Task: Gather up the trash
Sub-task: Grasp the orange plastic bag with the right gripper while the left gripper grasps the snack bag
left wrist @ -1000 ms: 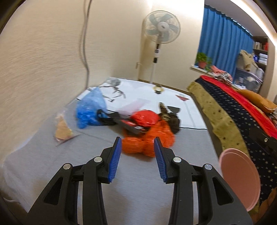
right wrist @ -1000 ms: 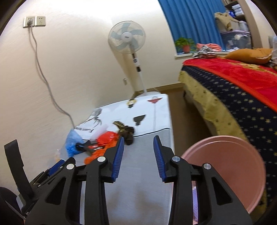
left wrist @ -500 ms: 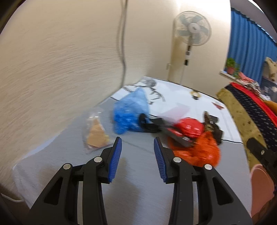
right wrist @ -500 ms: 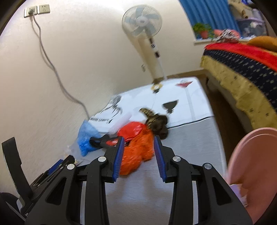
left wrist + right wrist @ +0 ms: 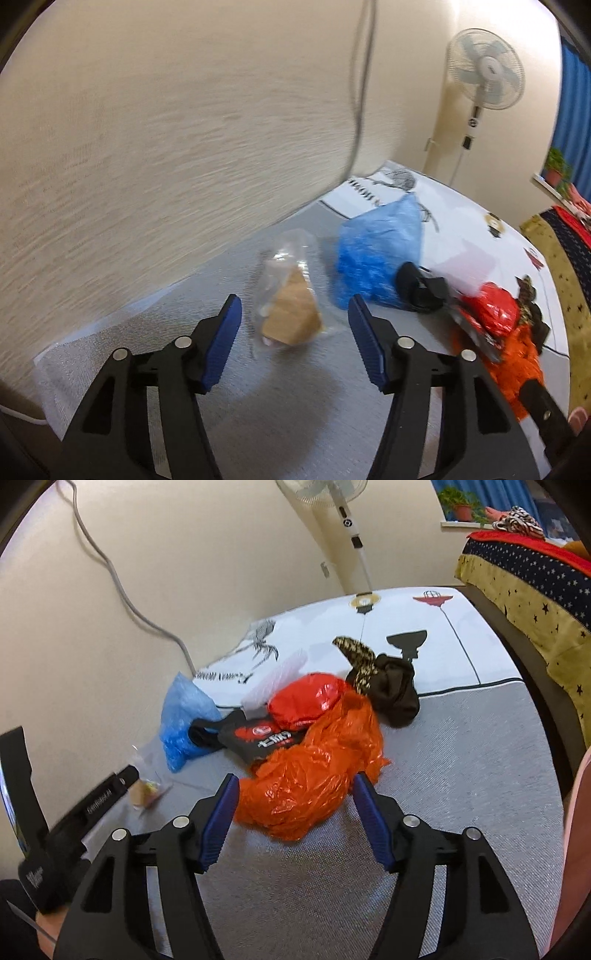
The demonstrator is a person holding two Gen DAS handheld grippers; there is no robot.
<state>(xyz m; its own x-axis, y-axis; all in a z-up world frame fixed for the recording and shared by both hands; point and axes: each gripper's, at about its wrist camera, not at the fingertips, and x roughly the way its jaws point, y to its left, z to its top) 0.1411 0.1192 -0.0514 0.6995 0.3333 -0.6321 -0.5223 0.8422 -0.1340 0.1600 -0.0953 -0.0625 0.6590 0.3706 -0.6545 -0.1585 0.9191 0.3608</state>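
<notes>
On the grey mat, the left gripper has just been spreading its jaws; a clear bag holding a tan wedge, blurred, lies ahead, unpinched. The right gripper, likewise widening, frames the orange plastic bag. At 3 o'clock a pink bin is cut off
</notes>
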